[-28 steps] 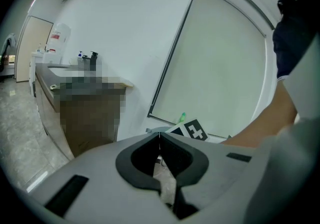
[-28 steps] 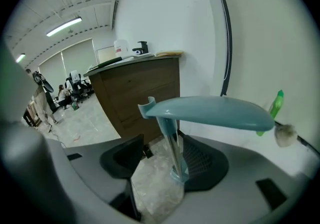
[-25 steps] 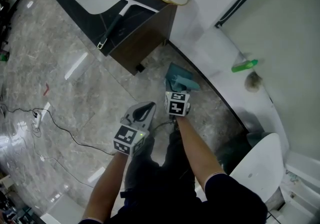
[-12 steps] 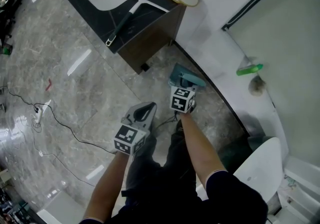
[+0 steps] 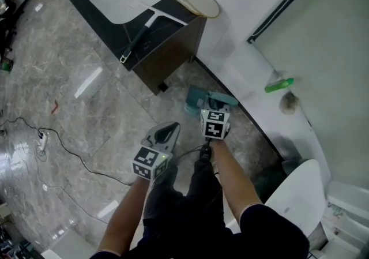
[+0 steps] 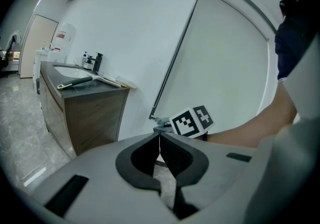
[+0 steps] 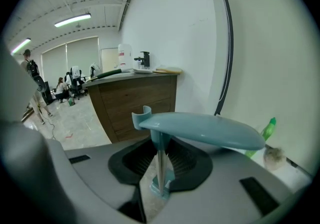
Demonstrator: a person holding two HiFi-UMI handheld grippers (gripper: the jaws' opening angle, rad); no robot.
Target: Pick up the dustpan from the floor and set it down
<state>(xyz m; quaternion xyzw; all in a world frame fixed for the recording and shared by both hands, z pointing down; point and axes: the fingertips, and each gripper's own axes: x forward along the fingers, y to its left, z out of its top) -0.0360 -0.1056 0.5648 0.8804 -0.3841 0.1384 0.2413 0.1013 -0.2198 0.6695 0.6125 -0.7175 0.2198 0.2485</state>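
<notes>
The teal dustpan hangs just off the marble floor by the white ledge, its pan end toward the cabinet. My right gripper has its jaws closing on the dustpan's thin stem. In the right gripper view the stem stands upright between the pads, and the broad teal handle lies across above them. My left gripper hangs to the left of the dustpan, apart from it. Its jaws are shut with nothing between them, and its tips meet.
A dark wooden cabinet with a white sink and a black-handled tool stands behind the dustpan. A green bottle and a brown tuft lie on the curved white ledge. A white toilet is at right, and a cable trails at left.
The right gripper's jaws have closed on the dustpan's stem, and the gripper has risen with the dustpan. The left gripper has kept still.
</notes>
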